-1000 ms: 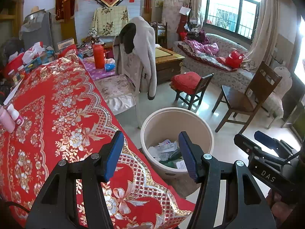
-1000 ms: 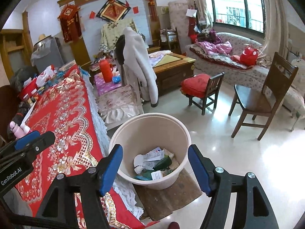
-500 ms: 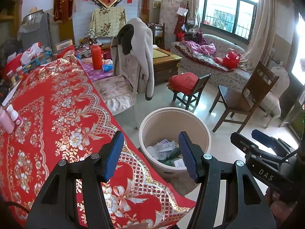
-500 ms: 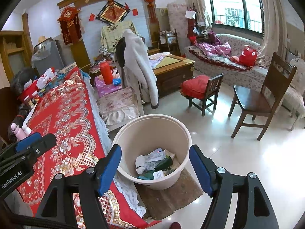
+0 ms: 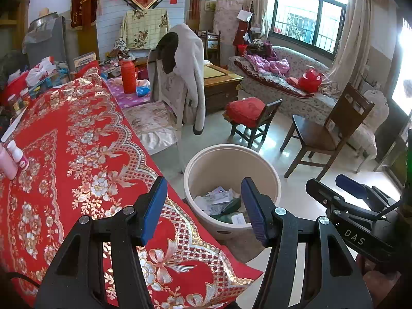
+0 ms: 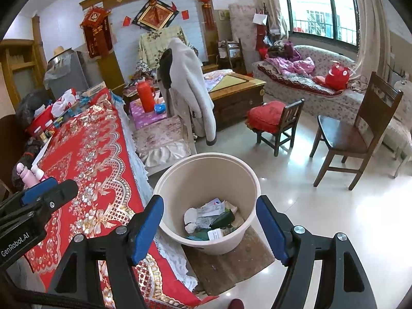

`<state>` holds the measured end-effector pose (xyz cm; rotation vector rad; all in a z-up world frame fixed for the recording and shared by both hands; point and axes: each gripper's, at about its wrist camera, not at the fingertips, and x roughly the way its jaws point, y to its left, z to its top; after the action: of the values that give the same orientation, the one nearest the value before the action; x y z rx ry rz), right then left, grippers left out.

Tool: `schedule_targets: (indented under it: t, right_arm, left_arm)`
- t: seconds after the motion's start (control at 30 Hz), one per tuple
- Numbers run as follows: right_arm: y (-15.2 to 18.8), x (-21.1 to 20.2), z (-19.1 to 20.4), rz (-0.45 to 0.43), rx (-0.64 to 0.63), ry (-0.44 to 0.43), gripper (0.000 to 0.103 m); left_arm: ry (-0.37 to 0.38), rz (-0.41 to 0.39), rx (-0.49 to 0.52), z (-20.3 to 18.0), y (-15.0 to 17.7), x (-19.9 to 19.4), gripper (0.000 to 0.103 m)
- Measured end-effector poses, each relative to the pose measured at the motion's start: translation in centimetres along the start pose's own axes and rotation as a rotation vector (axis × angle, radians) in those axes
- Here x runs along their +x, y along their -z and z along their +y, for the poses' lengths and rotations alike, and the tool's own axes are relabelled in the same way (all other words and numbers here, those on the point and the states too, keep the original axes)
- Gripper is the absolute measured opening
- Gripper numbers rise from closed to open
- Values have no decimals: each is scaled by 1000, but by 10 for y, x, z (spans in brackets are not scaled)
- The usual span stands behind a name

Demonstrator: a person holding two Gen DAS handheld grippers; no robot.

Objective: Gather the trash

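A beige round bin point(image 5: 231, 159) stands on the floor beside the table corner, with crumpled paper and green wrappers point(image 5: 219, 200) in its bottom. My left gripper point(image 5: 203, 188) hovers over the table's corner, open, with nothing between its blue pads. My right gripper point(image 6: 208, 200) hangs above the bin point(image 6: 206, 175), open and empty, and the trash point(image 6: 211, 219) shows between its fingers far below. Each gripper appears in the other's view: the right gripper point(image 5: 347, 188) at the right, the left gripper point(image 6: 46, 193) at the left.
The table wears a red and gold floral cloth point(image 5: 64, 154), with pink bottles point(image 5: 13, 157) near its left edge and clutter at its far end. A chair draped with a grey coat point(image 5: 185, 77) stands behind the bin. Two wooden chairs point(image 5: 329, 134) stand on the tiled floor.
The right jaws have widened very slightly. The left view has drifted a touch, so the bin sits a little further left in it. Nothing was picked up or dropped.
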<state>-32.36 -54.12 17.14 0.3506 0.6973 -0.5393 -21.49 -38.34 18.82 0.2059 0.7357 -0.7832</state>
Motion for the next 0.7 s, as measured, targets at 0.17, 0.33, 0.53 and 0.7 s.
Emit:
schedule_targets:
  t: [0.17, 0.33, 0.53, 0.7]
  right_arm:
    - [0, 0, 0, 2, 1, -1, 72]
    - [0, 0, 0, 3, -2, 0, 73]
    - [0, 0, 0, 3, -1, 0, 73]
    - [1, 0, 0, 2, -2, 1, 74]
  left_arm:
    - [9, 8, -8, -1, -1, 0, 58]
    - [18, 12, -13, 0, -1, 2, 58]
    - [31, 25, -32, 3, 1, 6, 58]
    - [34, 28, -39, 4, 1, 8, 58]
